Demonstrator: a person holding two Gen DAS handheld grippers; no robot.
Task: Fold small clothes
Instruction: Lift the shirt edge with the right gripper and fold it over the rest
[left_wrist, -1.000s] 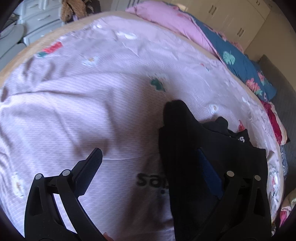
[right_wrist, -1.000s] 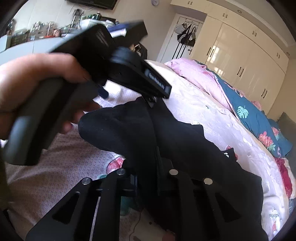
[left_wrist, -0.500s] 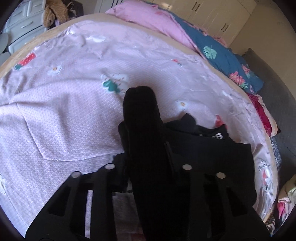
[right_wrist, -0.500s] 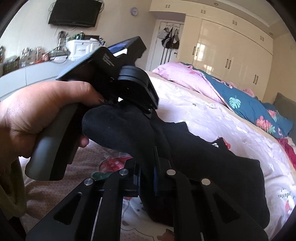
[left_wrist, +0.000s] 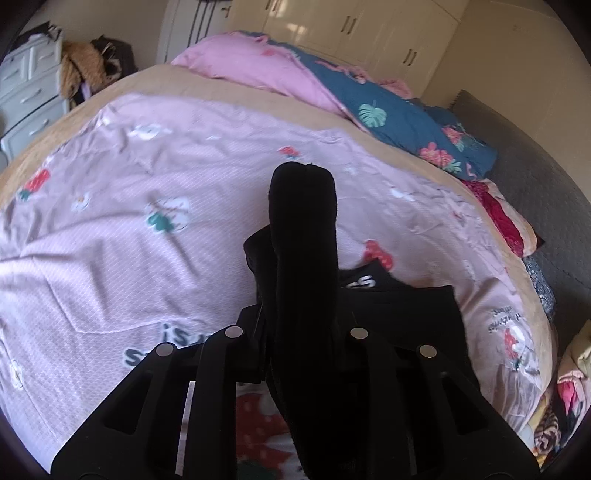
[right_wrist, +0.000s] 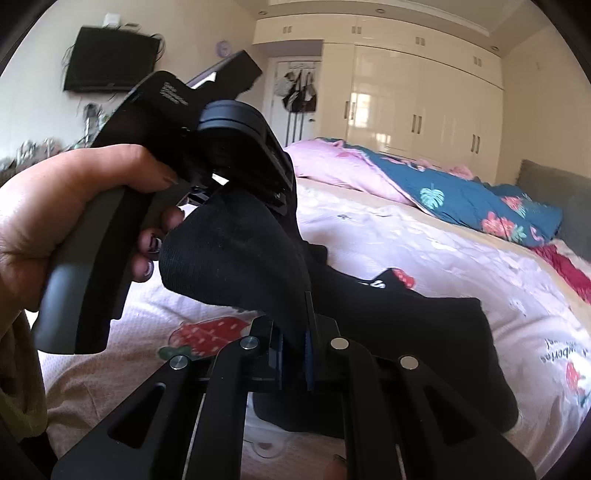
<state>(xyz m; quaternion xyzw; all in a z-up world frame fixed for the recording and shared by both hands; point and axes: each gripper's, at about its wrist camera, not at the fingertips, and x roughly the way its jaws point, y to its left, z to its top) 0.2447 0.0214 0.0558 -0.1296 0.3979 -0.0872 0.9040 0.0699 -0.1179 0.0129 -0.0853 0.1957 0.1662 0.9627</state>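
The black sock in the right tool is matt knitted cloth with fine ribs. The tool arms look like matt black plastic with small shiny metal pins. Beneath the tool, the pink bed sheet is soft cloth, perhaps with a woven pattern. Far beyond, the wardrobe doors are glossy.

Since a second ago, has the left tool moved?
Yes. The left tool, now shut on the black sock, has lifted and tilted up: the white wardrobe doors now show above the pink quilt, where its view earlier showed mostly the bedsheet.
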